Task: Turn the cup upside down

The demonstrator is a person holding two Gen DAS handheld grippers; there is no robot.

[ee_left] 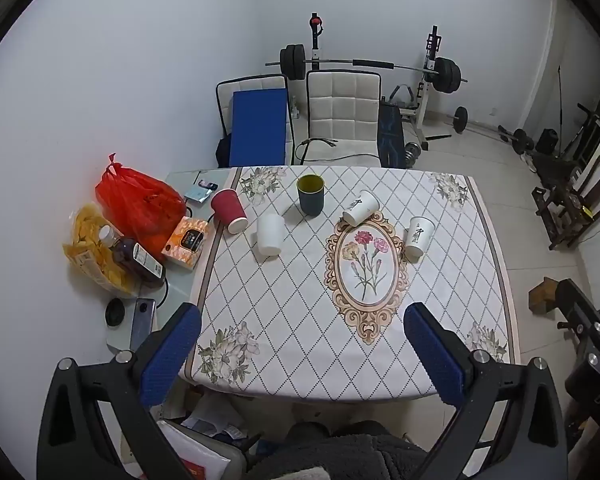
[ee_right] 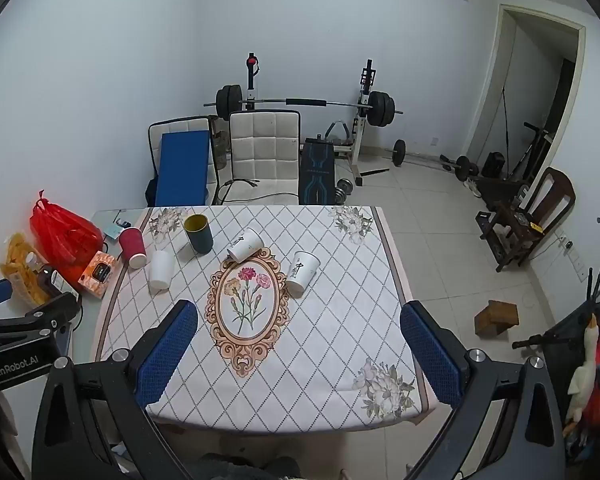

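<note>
target: upright dark-green cup with yellow inside (ee_left: 311, 195), far side of tabletop (ee_left: 284, 344), axis vertical, mouth up | left gripper (ee_left: 300, 356) spread wide, empty, more squarely facing it | right gripper (ee_right: 300, 354) spread wide, empty, cup ahead-left

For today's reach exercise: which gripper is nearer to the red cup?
Left. The left gripper hangs open at the table's near edge, with the red cup ahead to its left. The right gripper, also open, sits further right, so the cup is farther off.
</note>
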